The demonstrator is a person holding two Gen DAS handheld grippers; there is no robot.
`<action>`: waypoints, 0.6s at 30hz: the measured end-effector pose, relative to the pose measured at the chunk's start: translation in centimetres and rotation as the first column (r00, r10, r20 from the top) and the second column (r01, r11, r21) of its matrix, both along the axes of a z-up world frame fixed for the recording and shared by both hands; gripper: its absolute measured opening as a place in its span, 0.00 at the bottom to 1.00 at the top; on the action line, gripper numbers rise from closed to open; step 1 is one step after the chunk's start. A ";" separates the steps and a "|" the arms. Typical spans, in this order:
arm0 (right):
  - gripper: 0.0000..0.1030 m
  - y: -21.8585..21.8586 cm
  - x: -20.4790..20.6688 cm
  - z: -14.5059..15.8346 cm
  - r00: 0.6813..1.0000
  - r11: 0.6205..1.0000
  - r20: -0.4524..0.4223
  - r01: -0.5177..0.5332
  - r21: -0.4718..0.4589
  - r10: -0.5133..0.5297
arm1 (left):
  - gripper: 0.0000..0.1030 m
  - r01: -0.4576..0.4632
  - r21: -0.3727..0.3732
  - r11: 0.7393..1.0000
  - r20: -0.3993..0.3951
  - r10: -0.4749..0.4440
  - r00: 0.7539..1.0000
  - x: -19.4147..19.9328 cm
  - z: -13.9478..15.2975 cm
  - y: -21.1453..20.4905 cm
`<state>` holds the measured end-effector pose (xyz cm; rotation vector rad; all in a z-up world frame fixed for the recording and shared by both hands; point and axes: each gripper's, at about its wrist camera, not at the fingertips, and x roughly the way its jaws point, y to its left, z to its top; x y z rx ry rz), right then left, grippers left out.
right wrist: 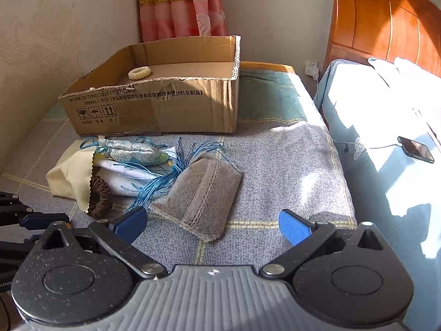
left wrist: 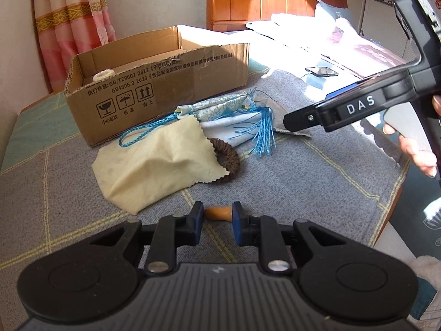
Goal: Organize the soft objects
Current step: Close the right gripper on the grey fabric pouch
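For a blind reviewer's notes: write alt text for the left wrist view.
The left gripper is shut on a small orange object above a grey blanket. Ahead lie a yellow cloth, a brown ring, a blue-tasselled sachet and an open cardboard box; the right gripper reaches in from the right.

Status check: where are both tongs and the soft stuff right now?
Left tongs shut on small orange piece. Right tongs open, above grey pouch. Pile beside cardboard box; cream ring inside. Nothing blocking.
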<state>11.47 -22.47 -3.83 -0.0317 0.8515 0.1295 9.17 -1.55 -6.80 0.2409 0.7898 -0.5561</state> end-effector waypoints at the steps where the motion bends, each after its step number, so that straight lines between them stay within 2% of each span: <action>1: 1.00 0.1 0.5 0.1 1.000 1.000 0.008 0.008 0.005 -0.008 | 0.20 -0.003 -0.006 1.000 -0.002 0.003 1.000 0.1 0.0 0.2; 7: 1.00 0.8 2.7 -1.2 0.999 0.999 -0.022 0.030 -0.042 -0.031 | 0.20 -0.001 -0.008 1.000 -0.001 0.001 1.000 0.2 0.0 0.4; 12: 1.00 0.3 2.3 -1.9 0.998 0.990 -0.037 0.035 -0.138 -0.041 | 0.20 -0.009 -0.023 1.000 -0.003 0.009 1.000 0.4 -0.1 0.7; 15: 1.00 -0.5 1.9 -1.8 0.998 0.989 -0.038 0.045 -0.140 -0.051 | 0.20 -0.012 -0.028 1.000 -0.004 0.011 1.000 0.5 -0.1 0.8; 18: 0.98 -0.1 1.7 -2.0 1.000 0.988 -0.024 0.007 -0.157 -0.011 | 0.20 -0.009 -0.030 1.000 -0.003 0.009 1.000 0.4 -0.1 0.8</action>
